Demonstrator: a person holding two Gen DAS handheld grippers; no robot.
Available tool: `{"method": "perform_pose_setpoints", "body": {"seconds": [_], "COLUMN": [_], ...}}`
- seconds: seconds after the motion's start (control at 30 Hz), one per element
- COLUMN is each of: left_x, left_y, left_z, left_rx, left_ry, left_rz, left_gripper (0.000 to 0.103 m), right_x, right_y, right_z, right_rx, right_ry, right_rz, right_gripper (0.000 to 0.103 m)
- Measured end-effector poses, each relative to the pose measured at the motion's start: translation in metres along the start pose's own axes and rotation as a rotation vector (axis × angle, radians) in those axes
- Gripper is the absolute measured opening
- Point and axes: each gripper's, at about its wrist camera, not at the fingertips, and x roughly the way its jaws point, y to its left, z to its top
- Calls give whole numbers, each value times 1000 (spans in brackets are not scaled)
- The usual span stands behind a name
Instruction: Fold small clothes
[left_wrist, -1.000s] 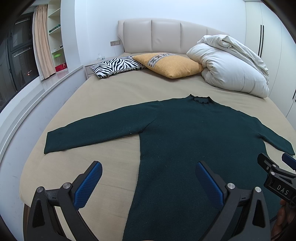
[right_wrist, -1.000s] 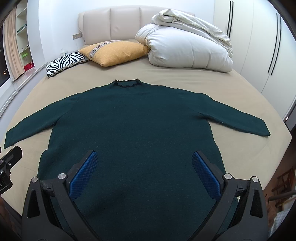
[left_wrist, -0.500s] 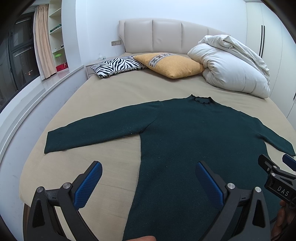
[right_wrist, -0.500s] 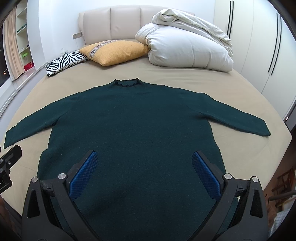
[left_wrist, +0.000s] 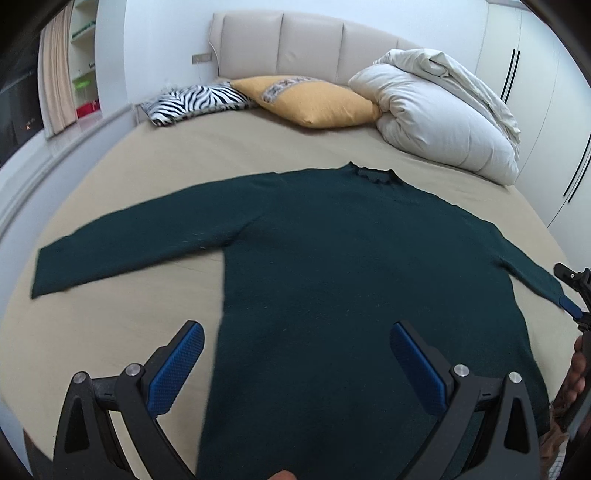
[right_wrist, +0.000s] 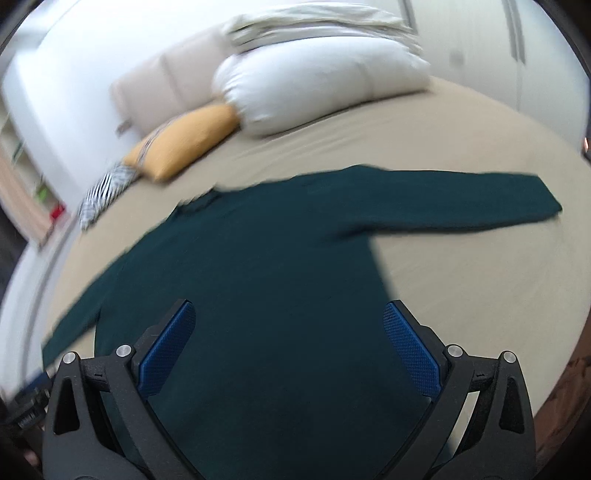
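Left gripper (left_wrist: 295, 362): matte black plastic frame, two angled arms with triangular cut-outs, silver round screws at the pivots (two per side). Fingers (left_wrist: 176, 373) carry bright blue pads with a fine dotted grip texture. Right gripper (right_wrist: 286, 347): same build, black frame, silver screws, blue textured pads (right_wrist: 410, 349). In the left wrist view its black finger with a blue tip shows at the right edge. Bit of bare skin beside it, the person's hand (left_wrist: 577, 373) (partly cut off). No cables visible.
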Motion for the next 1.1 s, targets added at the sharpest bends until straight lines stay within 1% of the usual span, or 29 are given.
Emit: {"method": "perform_pose_setpoints", "body": {"seconds": [0.03,0.07,0.1,0.17,0.23,0.3,0.33,0.37,0.4,0.47,0.53,0.57,0.6,0.63,0.7,0.73,0.77,0.8,0.83,0.87,0.9,0.97,1.0,1.07,1.1], "left_x": [8,14,20,31,46,54,59,63,66,72,80,82,83,84,83,84,85,86,87,88,87,84,83,81,81], "left_y": [-1,-5,-8,-15,-24,-25,-25,-26,-27,-29,-28,-26,-23,-19,-12,-8,-6,-2,0,2,4,9,12,20,25], "left_z": [3,7,11,16,23,28,31,33,34,34,34,34,34,34,34,36,36,37,37,39,39,39,39,38,39], "left_rx": [-4,-4,3,17,32,7,-19,-24,-23,-16,-34,-48,-64,-83,-113,-133,-144,-165,-179,-191,-202,-211,-218,-234,-243], "left_ry": [9,3,-20,-28,21,47,57,57,55,60,90,97,102,103,106,113,116,120,123,125,123,115,111,107,104], "left_rz": [-9,-13,-15,-6,15,10,-6,-14,-19,-30,-72,-98,-124,-144,-185,-210,-222,-248,-266,-282,-296,-315,-325,-341,-349], "left_gripper": [103,103,103,103,103,103,103,103,103,103,103,102,102,100,91,85,78,74,68,64,63,63,63,63,63], "right_x": [3,6,10,17,25,34,39,45,51,67,79,86,92,96,100,100,98,95,92,93,94,101,106,114,122], "right_y": [-32,-63,-98,-175,-240,-293,-314,-332,-345,-368,-379,-386,-393,-398,-400,-389,-378,-363,-340,-321,-299,-239,-200,-137,-102], "right_z": [13,24,35,52,63,65,66,67,67,73,83,88,92,96,101,110,116,122,129,136,143,158,165,168,167], "right_rx": [60,124,196,365,490,618,667,705,734,760,741,735,739,752,772,741,688,639,569,519,469,353,282,181,132], "right_ry": [-18,-33,-46,-72,-89,-96,-102,-104,-103,-105,-128,-130,-127,-122,-110,-110,-113,-114,-118,-120,-118,-109,-104,-91,-71], "right_rz": [-4,-17,-34,-81,-123,-130,-126,-124,-121,-100,-113,-113,-111,-115,-102,-121,-144,-150,-145,-136,-111,-27,33,126,179], "right_gripper": [92,88,84,81,78,78,78,77,72,69,53,48,29,15,7,7,7,7,7,7,6,6,6,6,6]}}
